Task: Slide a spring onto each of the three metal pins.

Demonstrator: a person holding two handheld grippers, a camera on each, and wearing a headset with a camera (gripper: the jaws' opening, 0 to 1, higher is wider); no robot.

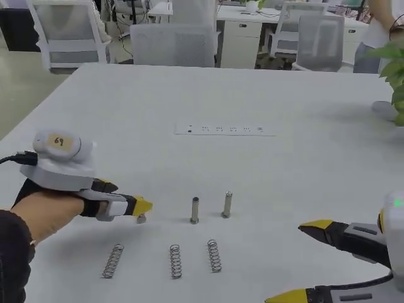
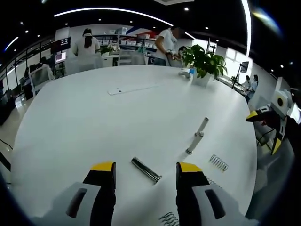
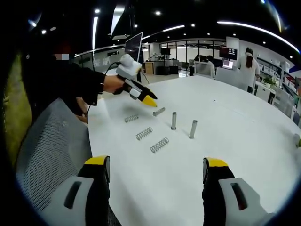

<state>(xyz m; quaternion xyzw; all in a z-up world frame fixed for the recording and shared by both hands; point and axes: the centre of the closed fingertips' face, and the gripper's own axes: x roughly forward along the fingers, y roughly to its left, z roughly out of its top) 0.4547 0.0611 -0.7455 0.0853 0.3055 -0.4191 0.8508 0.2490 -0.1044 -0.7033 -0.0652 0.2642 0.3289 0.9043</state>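
On the white bench [image 1: 303, 113] three springs lie in a row nearest the person, none of them on a pin: the left spring [image 1: 113, 261], the middle spring [image 1: 175, 261] and the right spring [image 1: 214, 255], each apart from the next. Just behind them the middle pin [image 1: 194, 210] and the right pin [image 1: 227, 204] stand upright, side by side and bare. The left pin [image 2: 146, 170] lies on its side on the bench, off to the left of the other two. The left gripper [image 1: 142, 206], held in a hand [image 1: 47, 214], sits low at the left with its yellow tips right at that lying pin. In the left gripper view its jaws are parted and the pin lies across the gap just ahead of them, with neither jaw touching it as far as I can make out. The right gripper [image 1: 303, 260] hovers over the near right part of the bench, well apart from pins and springs, its jaws spread wide with nothing between them. Farther back a narrow strip [image 1: 224, 130] lies flat on the bench, grey chairs [image 1: 173, 44] stand along the far edge, and a plant [image 1: 394, 76] leans in at the right.
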